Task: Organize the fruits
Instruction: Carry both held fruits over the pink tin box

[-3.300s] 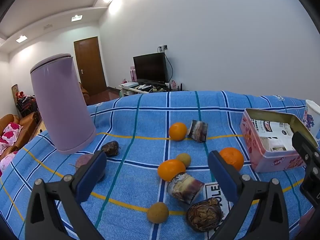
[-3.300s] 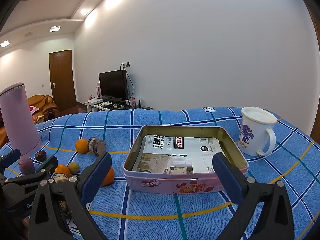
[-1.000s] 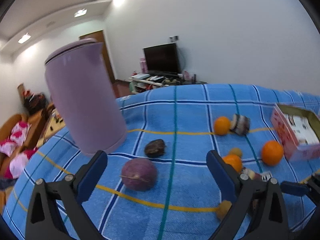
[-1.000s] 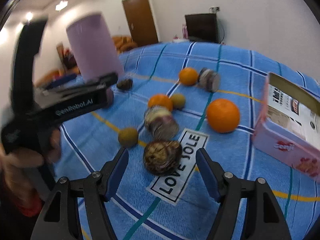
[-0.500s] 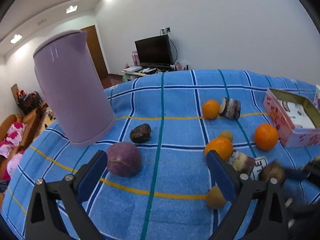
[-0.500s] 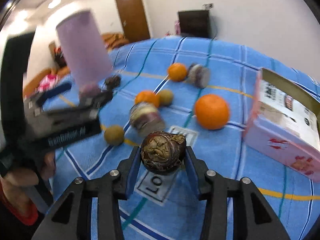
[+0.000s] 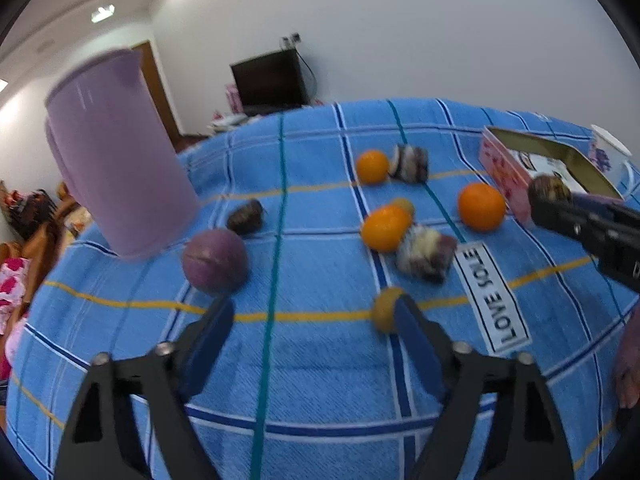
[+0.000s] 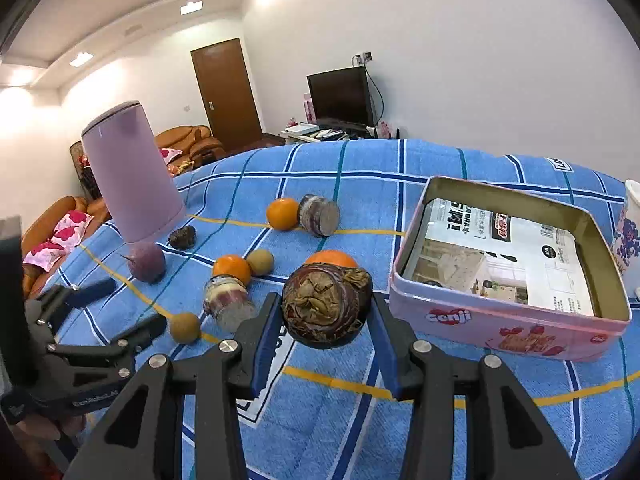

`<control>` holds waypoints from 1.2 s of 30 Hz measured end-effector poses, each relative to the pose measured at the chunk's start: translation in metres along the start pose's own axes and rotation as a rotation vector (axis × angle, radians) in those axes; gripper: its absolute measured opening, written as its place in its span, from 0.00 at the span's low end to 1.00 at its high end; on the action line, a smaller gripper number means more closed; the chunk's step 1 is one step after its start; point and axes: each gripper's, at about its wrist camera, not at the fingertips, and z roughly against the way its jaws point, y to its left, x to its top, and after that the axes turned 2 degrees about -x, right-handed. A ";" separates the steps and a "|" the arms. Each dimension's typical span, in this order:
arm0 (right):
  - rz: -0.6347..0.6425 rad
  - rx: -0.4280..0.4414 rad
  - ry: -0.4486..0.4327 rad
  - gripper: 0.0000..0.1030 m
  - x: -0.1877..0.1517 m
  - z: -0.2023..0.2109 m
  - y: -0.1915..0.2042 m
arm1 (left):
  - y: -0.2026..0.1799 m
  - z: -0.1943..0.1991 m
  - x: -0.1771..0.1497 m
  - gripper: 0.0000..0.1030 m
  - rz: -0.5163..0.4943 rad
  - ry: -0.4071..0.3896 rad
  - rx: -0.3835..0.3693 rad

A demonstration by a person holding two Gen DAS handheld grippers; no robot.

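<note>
Fruit sits clamped in my right gripper [image 8: 325,322]: a dark brown, husky round fruit [image 8: 326,306], pressed by both blue pads and lifted clear of the blue checked cloth [image 8: 400,168]. The open pink tin [image 8: 508,320] lies at about three o'clock from it, near but not touching, lined with printed paper and otherwise looking empty.

My left gripper [image 7: 310,336] has nothing between its jaws, and they are closing at this moment. A small tan fruit [image 7: 384,310] rests just beside its right pad at about one o'clock, outside the gap; a purple round fruit [image 7: 214,260] sits at eleven o'clock.

To finish this step well, I judge I should carry the brown fruit over the tin's near wall, high enough to clear the rim, and lower it onto the paper before letting go, since a round fruit dropped from height may bounce or roll out. The left jaws should reopen and centre on one fruit before squeezing. Three oranges [image 8: 231,267] and two cut pieces still lie scattered at twelve o'clock on the cloth.
</note>
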 end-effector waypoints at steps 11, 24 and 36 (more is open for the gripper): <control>-0.038 0.013 0.013 0.45 -0.002 -0.005 -0.007 | -0.029 -0.016 0.008 0.64 -0.027 0.040 -0.126; -0.072 0.024 0.022 0.45 -0.001 -0.005 -0.013 | -0.021 -0.036 0.010 0.29 0.086 0.106 -0.232; -0.064 0.058 -0.050 0.45 0.004 0.009 -0.015 | -0.022 0.004 0.016 0.28 0.083 -0.080 -0.187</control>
